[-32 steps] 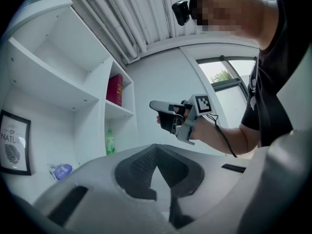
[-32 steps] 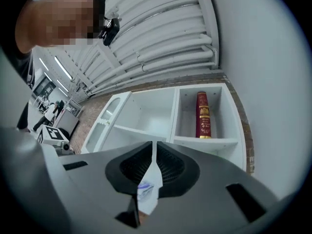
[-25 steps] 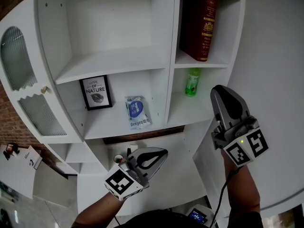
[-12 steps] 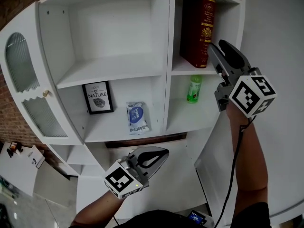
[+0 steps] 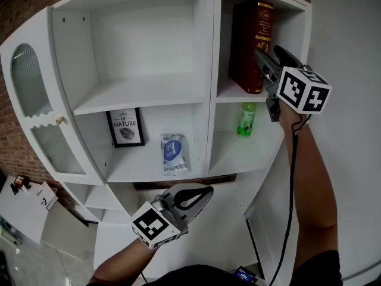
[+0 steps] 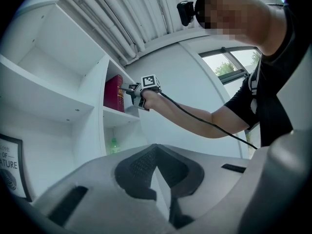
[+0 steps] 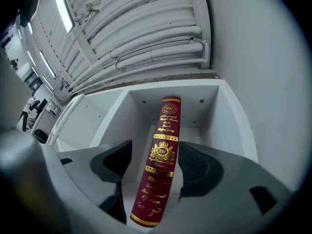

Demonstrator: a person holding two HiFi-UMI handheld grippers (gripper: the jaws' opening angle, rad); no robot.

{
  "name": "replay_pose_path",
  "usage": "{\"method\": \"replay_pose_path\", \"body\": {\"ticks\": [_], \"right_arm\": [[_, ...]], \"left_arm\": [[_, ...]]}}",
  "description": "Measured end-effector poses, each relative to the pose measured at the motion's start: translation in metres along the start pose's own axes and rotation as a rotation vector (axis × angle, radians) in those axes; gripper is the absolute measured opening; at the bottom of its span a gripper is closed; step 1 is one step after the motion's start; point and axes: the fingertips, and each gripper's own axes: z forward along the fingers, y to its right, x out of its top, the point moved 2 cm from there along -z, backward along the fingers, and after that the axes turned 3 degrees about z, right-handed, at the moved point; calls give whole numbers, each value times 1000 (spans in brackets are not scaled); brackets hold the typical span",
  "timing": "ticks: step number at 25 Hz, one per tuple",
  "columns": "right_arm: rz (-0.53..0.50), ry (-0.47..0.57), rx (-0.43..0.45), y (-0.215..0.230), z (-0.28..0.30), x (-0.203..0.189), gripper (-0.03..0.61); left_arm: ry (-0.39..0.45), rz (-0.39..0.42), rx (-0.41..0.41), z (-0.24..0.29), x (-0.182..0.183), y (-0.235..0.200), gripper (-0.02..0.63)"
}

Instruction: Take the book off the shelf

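A dark red book (image 5: pixel 250 43) with gold lettering stands upright, leaning a little, in the top right compartment of the white shelf (image 5: pixel 149 91). My right gripper (image 5: pixel 264 61) is raised in front of it at the compartment's mouth. In the right gripper view the book's spine (image 7: pixel 163 150) lies between the jaws of the right gripper (image 7: pixel 156 165). The jaws are opening and the pads stand off the covers. My left gripper (image 5: pixel 204 191) hangs low below the shelf, shut and empty, its pads (image 6: pixel 141 167) closed together. From there the book (image 6: pixel 113 92) shows far off.
Under the book's compartment stands a green bottle (image 5: pixel 245 119). A framed "Love of Nature" picture (image 5: pixel 125 127) and a blue-and-white packet (image 5: pixel 172 154) sit on the middle shelf. A glass-paned cabinet door (image 5: pixel 33 94) is at the left, a white wall (image 5: pixel 351 130) at the right.
My right gripper rose from beside the bottle's shelf to the book's compartment, and its jaws spread to either side of the spine. The left gripper stayed where it was.
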Motion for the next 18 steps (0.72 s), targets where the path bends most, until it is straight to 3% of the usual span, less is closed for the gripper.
{"method": "replay_pose_path", "body": {"ticks": [3,7,10,18], "right_arm": [[1,-27,-3,6,11,-5,281],[3,-47,-9,12,22,-8,282],[2,-56,-5,13,29,-7,281],[11,-80,-11,16,44,-10,281]], "left_arm": [[11,37,-3,5,6,-4,5],[-2,10,9,15,19,-9,5],[15,71,-13,24,24,-11,5],[12,76,-37,38,32,-6,5]]}}
